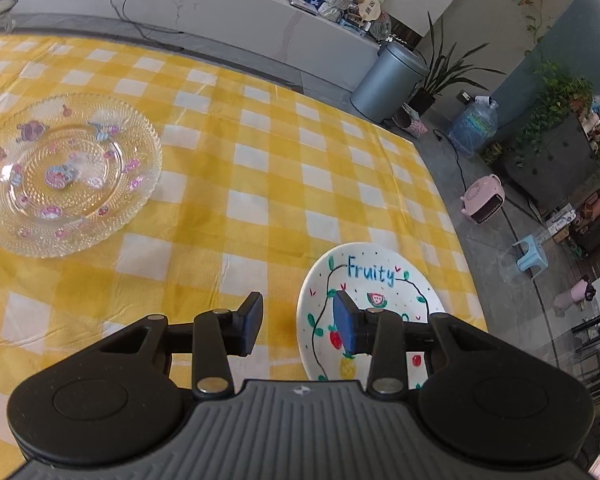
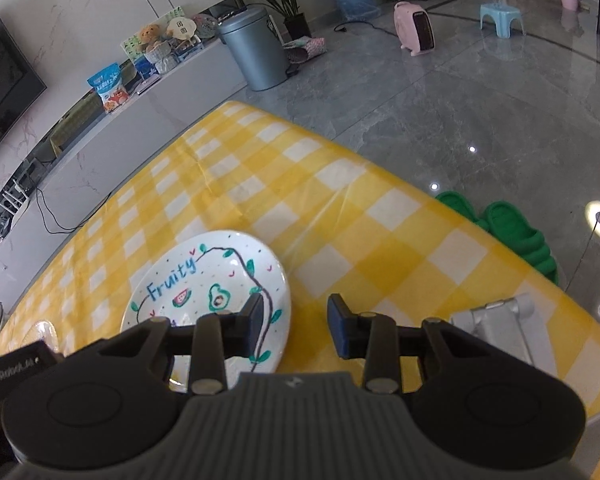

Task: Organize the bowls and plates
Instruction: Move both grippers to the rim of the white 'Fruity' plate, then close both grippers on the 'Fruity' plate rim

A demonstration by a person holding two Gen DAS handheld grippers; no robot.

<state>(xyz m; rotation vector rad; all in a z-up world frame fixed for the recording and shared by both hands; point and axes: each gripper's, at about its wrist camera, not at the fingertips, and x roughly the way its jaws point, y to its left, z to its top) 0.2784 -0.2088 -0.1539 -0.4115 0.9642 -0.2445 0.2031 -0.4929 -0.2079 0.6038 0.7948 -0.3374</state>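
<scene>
Both grippers are over the painted plate from opposite sides, nothing held. The left gripper has its jaws parted and empty, with the plate's left rim about under the gap. The right gripper is likewise parted and empty, with the plate's right rim under its left finger. The plate lies flat on the checked tablecloth, close to the table corner; the glass plate sits well apart, further in on the cloth. My read: a two-sided rim grab is coming, then a stack with the glass plate. Risks: the rim lies nearly flush on the cloth, so a finger may not get under it and could just shove the plate toward the corner and off onto the hard floor. A finger could also snag the cloth, drag it, and shift the glass plate with it. Glazed surface plus narrow pads means slip or tilt if the two sides close unevenly. The grey stand just beside the right gripper is a collision hazard on lift. Setting ceramic down hard on glass could chip either.
</scene>
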